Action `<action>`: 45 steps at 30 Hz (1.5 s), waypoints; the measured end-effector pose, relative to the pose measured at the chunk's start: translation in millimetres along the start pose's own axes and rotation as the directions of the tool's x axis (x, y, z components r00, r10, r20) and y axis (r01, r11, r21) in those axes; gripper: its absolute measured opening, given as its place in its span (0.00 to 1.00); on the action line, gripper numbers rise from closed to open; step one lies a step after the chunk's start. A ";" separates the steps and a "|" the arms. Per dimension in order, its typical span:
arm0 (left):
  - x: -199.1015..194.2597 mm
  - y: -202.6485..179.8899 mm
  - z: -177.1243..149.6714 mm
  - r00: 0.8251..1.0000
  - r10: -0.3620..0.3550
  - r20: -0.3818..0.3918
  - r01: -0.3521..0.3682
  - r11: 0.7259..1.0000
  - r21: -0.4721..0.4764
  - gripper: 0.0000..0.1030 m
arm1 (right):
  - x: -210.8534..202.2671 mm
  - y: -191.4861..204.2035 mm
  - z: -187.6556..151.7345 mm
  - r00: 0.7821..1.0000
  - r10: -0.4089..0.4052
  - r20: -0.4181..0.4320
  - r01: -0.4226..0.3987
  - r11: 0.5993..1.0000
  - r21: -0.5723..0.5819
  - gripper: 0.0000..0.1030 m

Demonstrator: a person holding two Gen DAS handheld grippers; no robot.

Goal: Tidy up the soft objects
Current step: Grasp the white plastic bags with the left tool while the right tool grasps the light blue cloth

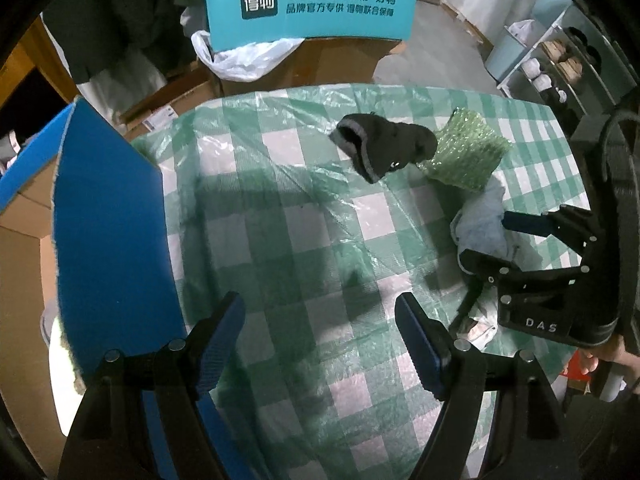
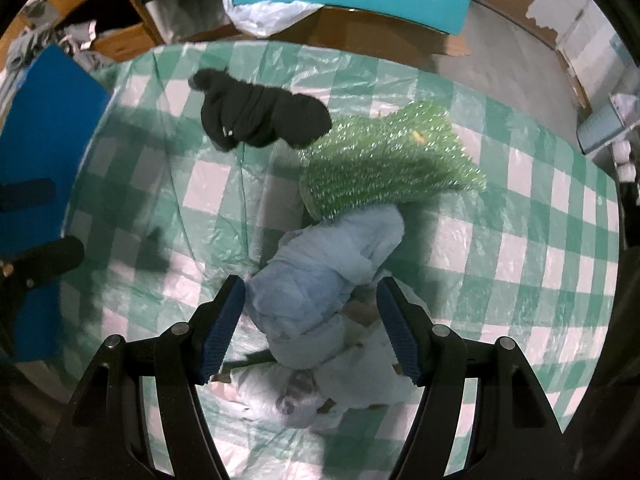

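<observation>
The counter point(image 1: 304, 240) carries a green checked plastic cover. On it, the green bubble wrap point(image 2: 384, 160) is the landmark: the black sock point(image 2: 260, 116) touches its left end, the light blue cloth point(image 2: 320, 272) lies just below it. The right hand-held gripper point(image 2: 310, 328) stands wide around the cloth, the pads not pressing. The left hand-held gripper point(image 1: 320, 344) is wide and empty.

A: How is the left gripper point(image 1: 320, 340) built?
B: Black angular arms, silver round screws at the joints, blue textured pads point(image 1: 420, 344); the right gripper point(image 2: 310, 330) matches it.
A: Any markings?
B: White letters "DAS" point(image 1: 541, 324) on the right gripper's black body.
</observation>
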State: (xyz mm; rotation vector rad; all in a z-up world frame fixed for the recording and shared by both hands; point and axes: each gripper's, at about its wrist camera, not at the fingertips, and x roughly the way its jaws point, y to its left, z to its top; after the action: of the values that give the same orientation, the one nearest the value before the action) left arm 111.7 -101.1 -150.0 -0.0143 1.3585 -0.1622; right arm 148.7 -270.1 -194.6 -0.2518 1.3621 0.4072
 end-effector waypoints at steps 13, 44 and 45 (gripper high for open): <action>-3.2 -17.0 1.4 0.999 -0.042 0.002 0.042 0.999 0.022 0.77 | -12.4 -14.1 -6.9 0.999 0.031 0.018 -0.032 0.999 0.030 0.43; 26.6 -133.3 -18.2 0.990 -0.127 -0.068 0.139 0.963 0.229 0.79 | -69.7 -85.8 -83.9 0.989 0.070 0.128 -0.100 0.965 0.242 0.43; 29.9 -137.4 -18.7 0.990 -0.120 -0.069 0.133 0.962 0.240 0.79 | -68.8 -87.0 -86.9 0.990 0.071 0.125 -0.100 0.964 0.245 0.43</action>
State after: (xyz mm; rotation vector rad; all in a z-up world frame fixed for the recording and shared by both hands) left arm 84.6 -239.0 -168.7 0.1109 1.3836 -0.4398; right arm 97.4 -393.4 -149.5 0.0396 1.2988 0.3120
